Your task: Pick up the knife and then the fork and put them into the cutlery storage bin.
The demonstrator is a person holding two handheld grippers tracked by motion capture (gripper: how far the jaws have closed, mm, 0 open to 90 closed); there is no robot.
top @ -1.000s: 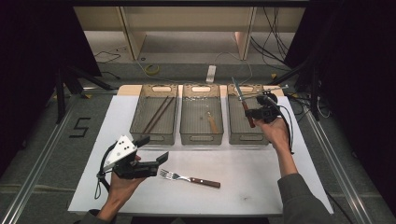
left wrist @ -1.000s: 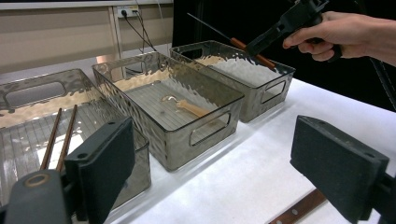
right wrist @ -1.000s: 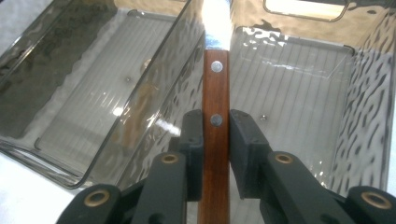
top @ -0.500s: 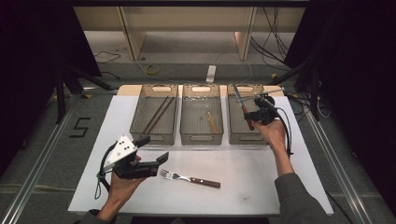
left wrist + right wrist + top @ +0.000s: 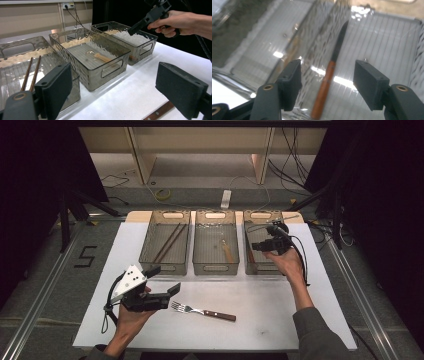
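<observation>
On the white table top (image 5: 280, 320), the left gripper (image 5: 164, 281) is held low near the front edge, its jaws spread wide with nothing between them. In the left gripper view the two black pads (image 5: 55, 90) stand far apart and look toward the bins. Just to its right a fork (image 5: 202, 311) with a wooden handle lies flat on the table, tines toward that gripper, touching nothing else.

Along the far side stand three clear ribbed bins side by side. The left bin (image 5: 148, 251) holds a pair of brown chopsticks (image 5: 169, 242) lying slantwise. The middle bin (image 5: 199, 255) holds a small wooden-handled spoon (image 5: 227, 251) on its floor.

Over the right bin (image 5: 261, 267) hangs the right gripper (image 5: 254, 246), gripped by the person's right hand (image 5: 287, 262). Its jaws have just been opening and now stand apart, gripping nothing. In the right gripper view a knife (image 5: 329, 75) with a reddish wooden handle and dark blade lies inside that bin, seen between the two parted pads (image 5: 369, 83) but below them, untouched.
</observation>
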